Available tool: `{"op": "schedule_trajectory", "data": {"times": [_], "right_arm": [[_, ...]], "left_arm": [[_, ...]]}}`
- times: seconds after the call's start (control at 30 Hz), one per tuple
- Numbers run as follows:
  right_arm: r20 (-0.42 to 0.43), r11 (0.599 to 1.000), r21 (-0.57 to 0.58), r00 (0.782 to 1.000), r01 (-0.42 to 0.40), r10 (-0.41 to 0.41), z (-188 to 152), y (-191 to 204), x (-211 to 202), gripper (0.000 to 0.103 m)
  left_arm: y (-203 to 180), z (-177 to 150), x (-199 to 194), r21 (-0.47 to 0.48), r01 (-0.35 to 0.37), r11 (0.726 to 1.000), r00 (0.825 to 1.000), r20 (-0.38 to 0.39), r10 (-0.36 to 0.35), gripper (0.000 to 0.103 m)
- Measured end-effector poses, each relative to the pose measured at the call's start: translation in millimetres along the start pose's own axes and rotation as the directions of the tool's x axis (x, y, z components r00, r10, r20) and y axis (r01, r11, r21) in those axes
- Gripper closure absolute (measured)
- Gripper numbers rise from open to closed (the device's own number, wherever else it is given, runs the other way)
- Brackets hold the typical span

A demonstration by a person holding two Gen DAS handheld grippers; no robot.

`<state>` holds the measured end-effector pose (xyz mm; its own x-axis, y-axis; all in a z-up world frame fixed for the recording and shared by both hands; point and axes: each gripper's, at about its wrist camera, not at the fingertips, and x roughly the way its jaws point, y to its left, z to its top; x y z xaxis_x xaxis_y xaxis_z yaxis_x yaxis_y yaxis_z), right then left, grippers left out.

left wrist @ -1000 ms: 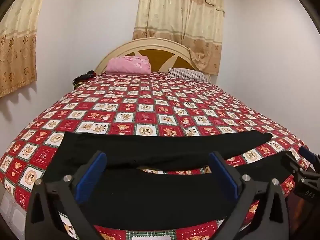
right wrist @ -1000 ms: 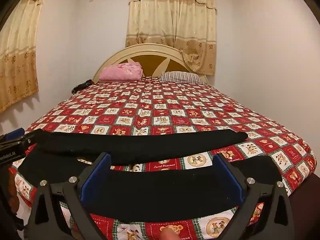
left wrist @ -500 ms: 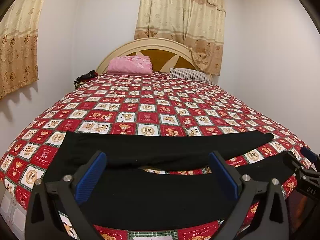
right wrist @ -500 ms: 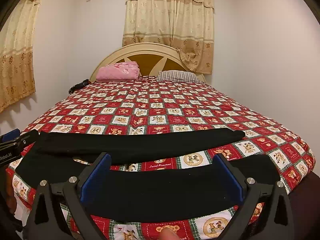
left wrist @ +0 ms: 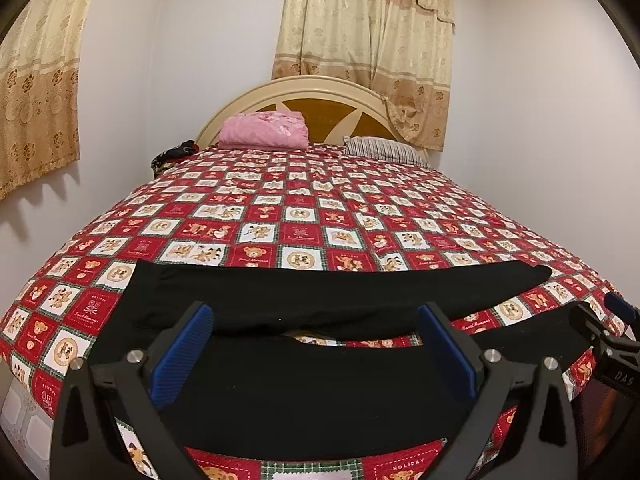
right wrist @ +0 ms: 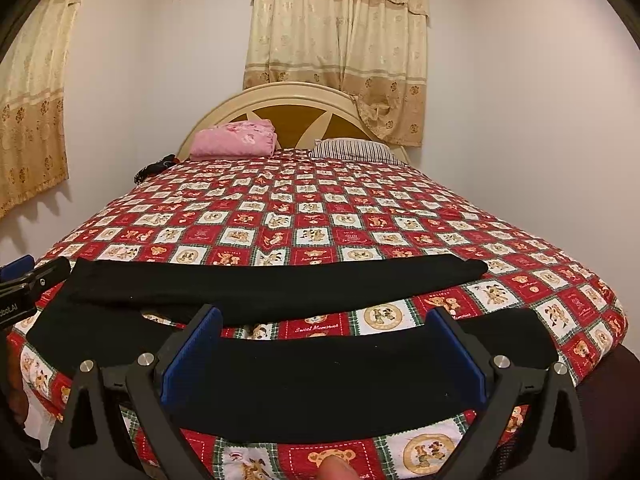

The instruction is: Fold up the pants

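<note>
Right at the lens, the left gripper (left wrist: 312, 350) has its blue pads spread wide with nothing between them, poised over the near leg of the black pants (left wrist: 320, 392), and the right gripper (right wrist: 324, 354) is just as wide apart and just as empty over the same leg further along. The pants lie across the foot of the bed (left wrist: 304, 216), waistband out to the left, two legs running rightward with a sliver of quilt (right wrist: 316, 326) showing between them. Here's the worry: that near leg sits close to the mattress edge, so a pinch that catches only the top layer could drag it off the side, or take a bite of quilt along with it. Dark fabric on dark fabric also hides the seams, so the two grips might land on different layers and twist the fold. Now compare the views. The left wrist camera shows the waist end and the join of the legs, with the other tool peeking in at far right; the right wrist camera shows both cuffs clearly, a fingertip (right wrist: 334, 470) at the bottom edge, and the other tool at far left. Further back, a pink bundle (left wrist: 264, 130) and a striped pillow (right wrist: 352, 148) rest against the headboard (left wrist: 320, 92), well clear of the work.
</note>
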<state>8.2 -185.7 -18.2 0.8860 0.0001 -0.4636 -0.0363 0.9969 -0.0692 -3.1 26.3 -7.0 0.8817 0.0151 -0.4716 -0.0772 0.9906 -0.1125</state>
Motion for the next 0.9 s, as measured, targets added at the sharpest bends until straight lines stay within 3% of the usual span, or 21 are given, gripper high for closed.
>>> {"op": "schedule_trajectory", "data": {"times": [0.9], "right_arm": [[-0.015,1.000,-0.010,1.000,0.011,-0.012,-1.5,2.1,2.8,0.001]], "left_arm": [[3.5,-3.6,-0.4,-0.001,-0.004,1.000,1.000,0.002,0.004,0.000]]}}
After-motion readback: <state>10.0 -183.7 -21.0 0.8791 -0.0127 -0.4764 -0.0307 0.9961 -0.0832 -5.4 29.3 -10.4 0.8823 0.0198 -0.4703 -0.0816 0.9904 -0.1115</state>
